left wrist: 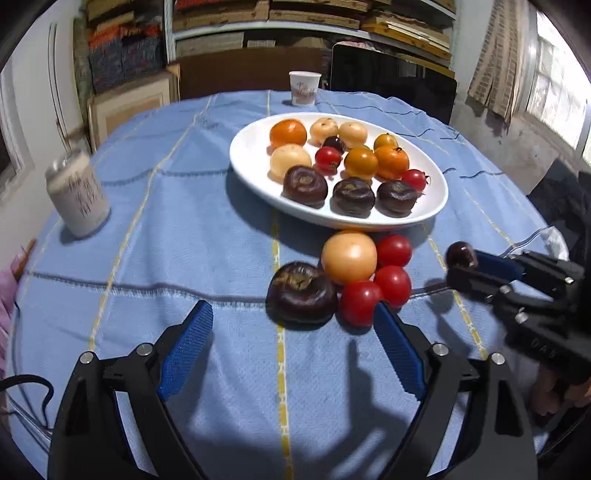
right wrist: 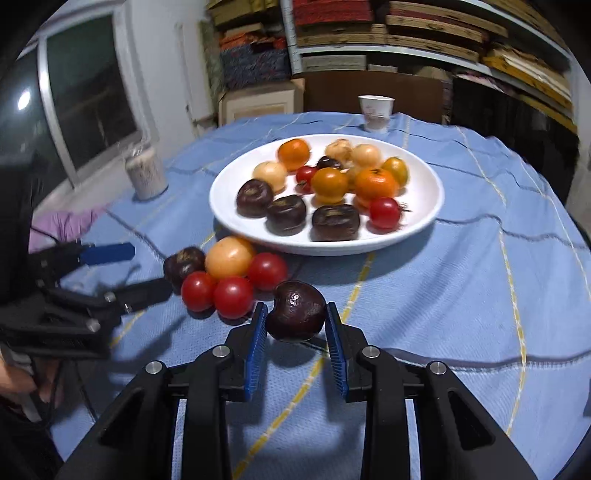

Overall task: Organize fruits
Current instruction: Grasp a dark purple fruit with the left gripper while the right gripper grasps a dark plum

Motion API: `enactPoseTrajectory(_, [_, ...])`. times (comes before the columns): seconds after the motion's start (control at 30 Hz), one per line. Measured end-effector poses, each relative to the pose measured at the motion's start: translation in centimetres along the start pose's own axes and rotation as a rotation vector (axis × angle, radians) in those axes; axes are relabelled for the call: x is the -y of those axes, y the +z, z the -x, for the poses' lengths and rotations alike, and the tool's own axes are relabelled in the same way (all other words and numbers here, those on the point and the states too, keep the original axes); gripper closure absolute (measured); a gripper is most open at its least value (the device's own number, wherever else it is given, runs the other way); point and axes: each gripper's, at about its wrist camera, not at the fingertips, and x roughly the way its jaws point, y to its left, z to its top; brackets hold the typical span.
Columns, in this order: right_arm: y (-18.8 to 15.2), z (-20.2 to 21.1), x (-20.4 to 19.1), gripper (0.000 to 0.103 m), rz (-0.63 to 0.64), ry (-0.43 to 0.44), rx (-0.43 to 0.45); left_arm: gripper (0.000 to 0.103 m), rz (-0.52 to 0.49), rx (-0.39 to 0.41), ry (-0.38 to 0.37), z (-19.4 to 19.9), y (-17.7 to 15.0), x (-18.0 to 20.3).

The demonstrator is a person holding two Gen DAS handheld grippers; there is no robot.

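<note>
Worktop (left wrist: 166,221): round, under a blue cloth with yellow and dark grid lines. Behind its far edge you have shelves (right wrist: 424,33) stacked with boards and fabrics, a dark panel, and a window on each side of the room.

Far edge: a paper cup (left wrist: 304,88). Left edge: a white jar (left wrist: 78,192) with lettering.

Plate (left wrist: 251,147): white, oval, past the worktop's middle. It carries three dark wrinkled fruits along its near rim, two red tomatoes, several orange and pale yellow fruits, and one small dark fruit among them.

Loose pile (left wrist: 351,277): just off the plate's near rim, touching one another: one pale orange fruit, three red tomatoes, one dark wrinkled fruit.

Your right gripper (right wrist: 295,321): jaws narrowed on a dark cherry (right wrist: 295,314), glossy, deep maroon, with a notch at its top; it sits above the cloth near the pile's right side.

Your left gripper (left wrist: 291,321): jaws wide, nothing between them, low over the cloth on the near side of the pile.
</note>
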Motion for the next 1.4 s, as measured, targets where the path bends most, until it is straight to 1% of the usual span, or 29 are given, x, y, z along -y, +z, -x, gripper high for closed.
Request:
enactPoseTrajectory(0.03, [0.0, 0.1, 0.6, 0.071, -0.028, 0.009, 0.002, 0.017, -0.004, 0.003, 0.041, -0.2, 0.2, 0.1])
enactPoseTrajectory(0.07, [-0.1, 0.1, 1.0, 0.071, -0.045, 0.015, 0.003, 0.017, 0.005, 0.0, 0.061, -0.5, 0.3, -0.2])
enactPoseTrajectory(0.17, [-0.1, 0.1, 1.3, 0.071, -0.062, 0.025, 0.006, 0.017, 0.045, -0.027, 0.074, -1.6, 0.9, -1.0])
enactPoseTrajectory(0.27, [-0.2, 0.2, 0.9, 0.071, -0.041, 0.031, 0.008, 0.014, 0.03, -0.045, 0.077, -2.6, 1.1, -0.7])
enactPoseTrajectory(0.37, [-0.1, 0.1, 1.1, 0.071, -0.047, 0.039, 0.006, 0.012, 0.009, -0.041, 0.1, -2.7, 1.2, -0.4])
enactPoseTrajectory(0.5, [-0.1, 0.4, 1.1, 0.071, -0.044, 0.043, 0.017, 0.012, 0.027, -0.048, 0.12, -2.3, 0.8, -1.5])
enactPoseTrajectory(0.6, [-0.1, 0.5, 1.0, 0.071, -0.04, 0.047, 0.021, 0.012, 0.049, -0.054, 0.123, -2.0, 0.8, -2.4])
enactPoseTrajectory(0.7, [-0.1, 0.4, 0.9, 0.071, -0.029, 0.052, 0.019, 0.012, 0.047, -0.062, 0.104, -2.3, 1.1, -2.2])
enactPoseTrajectory(0.77, [-0.1, 0.4, 0.9, 0.071, -0.029, 0.053, 0.023, 0.013, 0.027, -0.086, 0.082, -3.1, 1.3, -1.5])
enactPoseTrajectory(0.83, [-0.1, 0.4, 0.9, 0.071, -0.033, 0.052, 0.022, 0.013, 0.019, -0.094, 0.09, -3.8, 1.3, -1.1])
enactPoseTrajectory(0.9, [-0.1, 0.4, 0.9, 0.071, -0.032, 0.052, 0.022, 0.013, 0.042, -0.096, 0.09, -4.1, 1.4, -1.6])
enactPoseTrajectory(0.93, [-0.1, 0.4, 0.9, 0.071, -0.032, 0.052, 0.022, 0.015, 0.052, -0.096, 0.087, -4.2, 1.2, -1.9])
enactPoseTrajectory(1.0, [-0.1, 0.3, 0.9, 0.071, -0.033, 0.055, 0.017, 0.029, 0.064, -0.1, 0.071, -4.4, 1.0, -2.2])
enactPoseTrajectory(1.03, [-0.1, 0.3, 1.0, 0.071, -0.035, 0.057, 0.015, 0.038, 0.062, -0.09, 0.074, -4.3, 1.0, -2.2])
enactPoseTrajectory(1.07, [-0.1, 0.3, 1.0, 0.071, -0.036, 0.058, 0.015, 0.051, 0.055, -0.081, 0.066, -4.1, 1.0, -2.1])
enactPoseTrajectory(1.13, [-0.1, 0.4, 1.0, 0.071, -0.037, 0.059, 0.018, 0.056, 0.041, -0.072, 0.059, -4.0, 0.9, -1.7])
enactPoseTrajectory(1.3, [-0.1, 0.5, 1.0, 0.071, -0.036, 0.061, 0.021, 0.057, 0.056, -0.062, 0.035, -3.6, 0.9, -1.8])
enactPoseTrajectory(1.4, [-0.2, 0.5, 1.0, 0.071, -0.034, 0.062, 0.023, 0.057, 0.057, -0.047, 0.044, -3.0, 0.7, -1.8])
